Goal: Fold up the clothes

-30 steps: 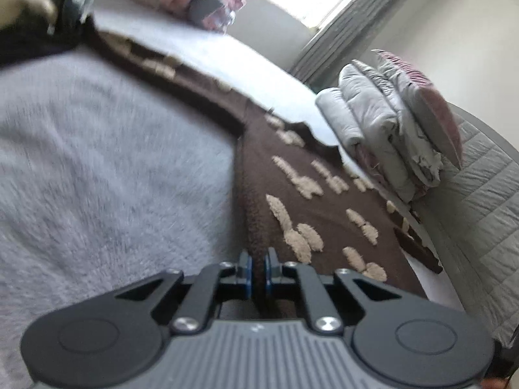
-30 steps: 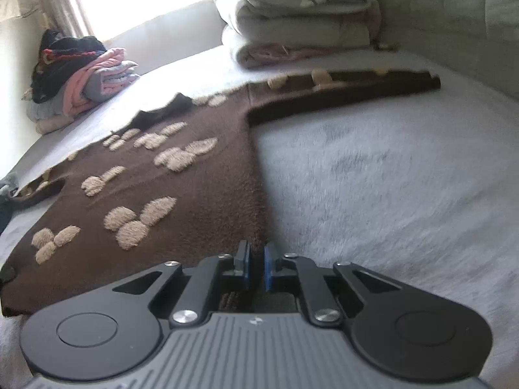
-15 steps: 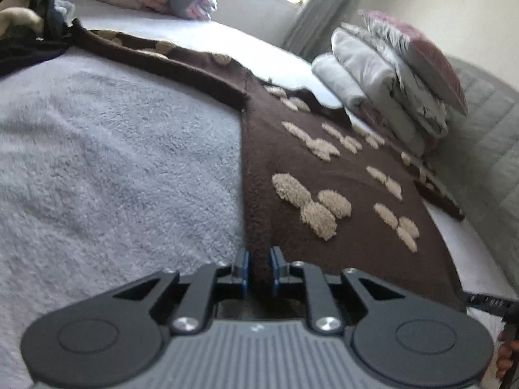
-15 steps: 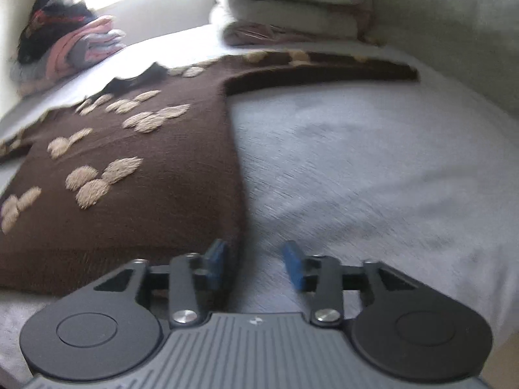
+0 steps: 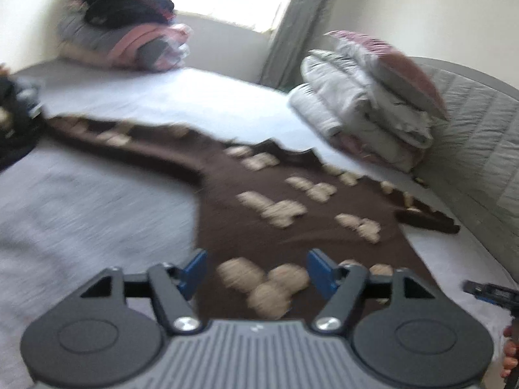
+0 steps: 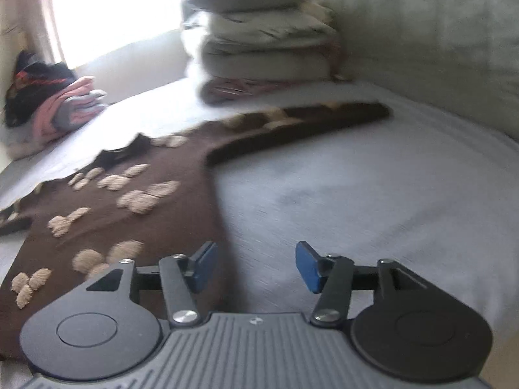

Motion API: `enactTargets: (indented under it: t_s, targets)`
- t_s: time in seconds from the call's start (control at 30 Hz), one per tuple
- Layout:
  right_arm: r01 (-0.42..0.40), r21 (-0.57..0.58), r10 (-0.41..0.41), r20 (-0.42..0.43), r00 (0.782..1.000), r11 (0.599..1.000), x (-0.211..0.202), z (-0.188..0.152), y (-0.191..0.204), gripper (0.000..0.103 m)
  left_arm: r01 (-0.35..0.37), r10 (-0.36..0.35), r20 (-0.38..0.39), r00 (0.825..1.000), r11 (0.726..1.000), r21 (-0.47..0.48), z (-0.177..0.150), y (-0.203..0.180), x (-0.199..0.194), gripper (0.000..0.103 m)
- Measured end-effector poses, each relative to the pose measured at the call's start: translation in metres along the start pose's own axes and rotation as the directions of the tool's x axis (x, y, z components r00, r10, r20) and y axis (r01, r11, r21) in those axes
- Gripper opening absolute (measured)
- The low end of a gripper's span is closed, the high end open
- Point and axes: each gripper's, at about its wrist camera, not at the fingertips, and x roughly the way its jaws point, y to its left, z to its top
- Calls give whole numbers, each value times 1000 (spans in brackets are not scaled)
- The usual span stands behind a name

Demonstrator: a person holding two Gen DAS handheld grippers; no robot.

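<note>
Spread flat on the pale grey bedspread (image 6: 356, 194) lies your brown knitted sweater with beige tufted patches (image 5: 275, 194), sleeves out. Your left gripper (image 5: 253, 267) and right gripper (image 6: 254, 265) have just been opening; both jaws stand apart, nothing clamped.

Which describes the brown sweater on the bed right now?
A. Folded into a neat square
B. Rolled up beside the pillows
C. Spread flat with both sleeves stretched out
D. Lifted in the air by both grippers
C: the brown sweater lies flat on the bed, one sleeve reaching out to each side, untouched by either open gripper.
</note>
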Motion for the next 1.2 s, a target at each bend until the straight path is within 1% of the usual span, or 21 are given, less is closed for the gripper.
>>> enactTargets:
  t_s: [0.1,0.23,0.37,0.43,0.5,0.53,0.57,0.6,0.63,0.67,0.73,0.77,0.87,0.93,1.0,1.13,1.2]
  targets:
    - [-17,-70,19,25,1000,997,21,2,36,60,15,-15,-6,1000,999,49,1,-26,28,78]
    - [-40,-130,46,42,998,991,46,7,77,62,28,-28,5,1000,997,79,3,-46,60,83]
    - [-99,-161,108,48,993,982,64,7,112,66,-4,0,33,999,990,138,3,-55,90,86]
    - [-129,-201,138,27,990,971,71,4,127,70,-24,16,43,999,985,173,2,-55,103,88]
    - [-139,-250,143,-3,990,958,81,-3,137,70,-54,50,26,998,976,210,-3,-52,114,88]
    - [-138,-273,138,-20,990,952,85,-7,140,70,-64,65,4,998,973,219,-6,-47,119,88]
    - [-131,-288,124,-40,991,949,89,-11,140,70,-73,79,-17,997,971,228,-10,-42,123,88]
    - [-127,-302,116,-54,992,945,93,-15,138,71,-66,75,-31,997,972,228,-14,-35,124,88]
    - [-134,-305,124,-51,991,943,93,-17,131,72,-57,68,-43,997,973,226,-17,-27,125,88]
    - [-140,-295,132,-45,990,945,92,-17,121,72,-29,37,-36,999,976,214,-18,-21,121,90]
    - [-154,-257,147,-45,988,954,90,-14,100,77,-1,10,-45,999,981,193,-17,-10,114,92]
    - [-167,-224,160,-48,986,960,88,-12,87,77,6,4,-48,999,979,202,-19,-7,112,92]
    - [-168,-163,162,-46,986,972,82,-11,57,76,21,-10,-48,999,974,225,-24,-2,102,94]
    - [-163,-143,159,-44,986,976,78,-12,43,74,14,-2,-51,999,970,241,-28,-2,96,96]
    - [-156,-151,150,-55,987,976,75,-12,44,73,-1,15,-55,998,966,257,-32,-3,92,97]
    - [-62,-236,45,-77,996,970,69,-11,62,75,-28,55,-71,996,944,329,-42,-9,80,99]
    - [-11,-271,-11,-81,997,963,65,-10,70,76,-35,75,-98,992,935,353,-39,-12,76,99]
